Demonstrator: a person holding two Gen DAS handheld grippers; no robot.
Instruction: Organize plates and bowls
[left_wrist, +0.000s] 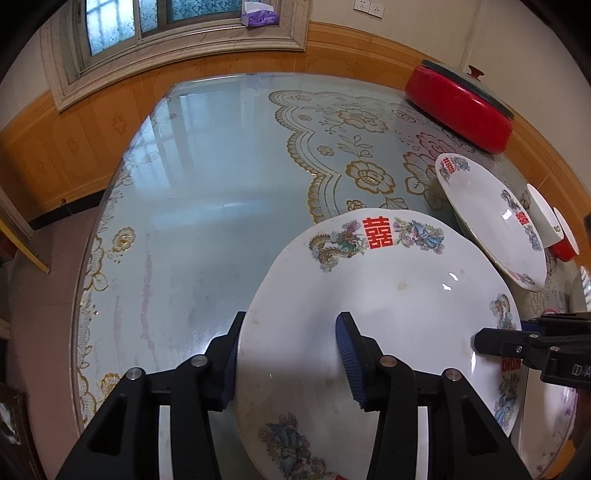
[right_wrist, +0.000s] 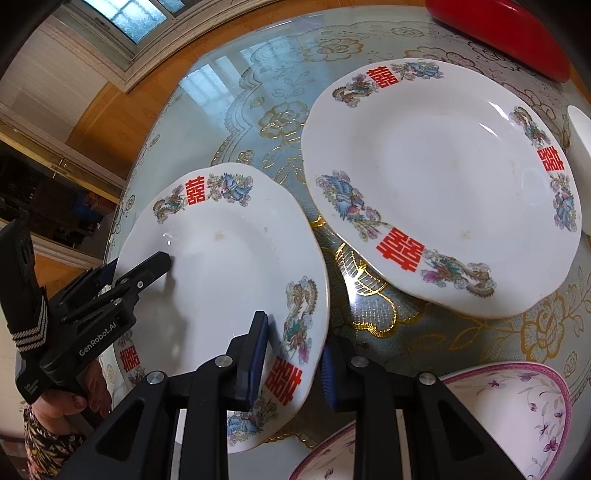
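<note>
A white plate with red characters and bird pattern (left_wrist: 388, 306) is held at its left rim by my left gripper (left_wrist: 288, 354), one finger above and one below. The same plate (right_wrist: 229, 273) shows in the right wrist view, where my right gripper (right_wrist: 291, 354) straddles its right rim. The left gripper (right_wrist: 140, 273) is seen there on the plate's left edge. A second matching plate (right_wrist: 443, 177) lies tilted further right, also in the left wrist view (left_wrist: 487, 221). A pink-rimmed floral bowl (right_wrist: 509, 417) sits at lower right.
A red pot with a lid (left_wrist: 461, 107) stands at the far right of the glass-topped table (left_wrist: 207, 206). A small white and red bowl (left_wrist: 554, 225) lies behind the second plate. A window and a purple tissue box (left_wrist: 258, 14) are beyond the table.
</note>
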